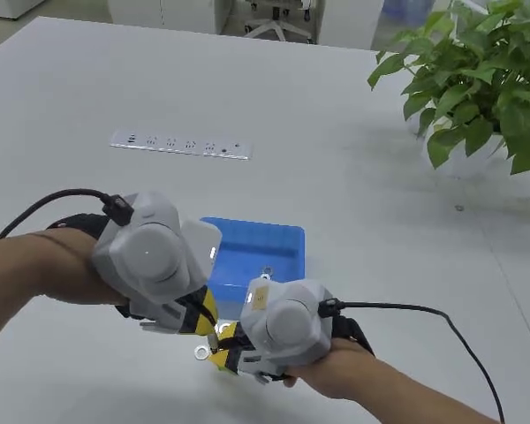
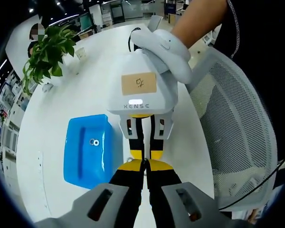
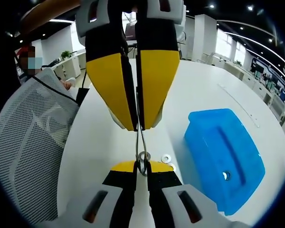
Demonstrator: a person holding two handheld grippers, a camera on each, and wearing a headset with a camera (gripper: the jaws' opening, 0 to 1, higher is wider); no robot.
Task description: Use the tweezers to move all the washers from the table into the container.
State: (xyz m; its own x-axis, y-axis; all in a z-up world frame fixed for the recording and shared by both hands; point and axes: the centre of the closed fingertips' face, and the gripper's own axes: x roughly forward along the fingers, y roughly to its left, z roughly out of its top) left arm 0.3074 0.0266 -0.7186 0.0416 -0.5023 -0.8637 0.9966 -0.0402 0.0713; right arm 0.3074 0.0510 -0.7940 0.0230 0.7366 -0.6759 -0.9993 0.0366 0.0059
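Note:
Thin metal tweezers [image 3: 140, 142] run between my two grippers, which face each other tip to tip. My left gripper [image 2: 145, 165] has its yellow-tipped jaws shut on one end. The other end sits in my right gripper [image 3: 141, 167], also shut. Both hang just in front of the blue container [image 1: 283, 240], the left gripper [image 1: 210, 320] above the right gripper [image 1: 223, 351]. Two washers [image 3: 166, 157] lie on the table under the tweezers, one washer [image 1: 201, 353] showing between the jaws. Another washer [image 2: 93, 141] lies inside the container [image 2: 85, 156].
A white power strip [image 1: 178, 144] lies further back on the white table [image 1: 362, 177]. A potted plant [image 1: 477, 79] stands at the far right. A mesh chair back [image 2: 237, 118] is close behind the right gripper. Cables trail from both grippers.

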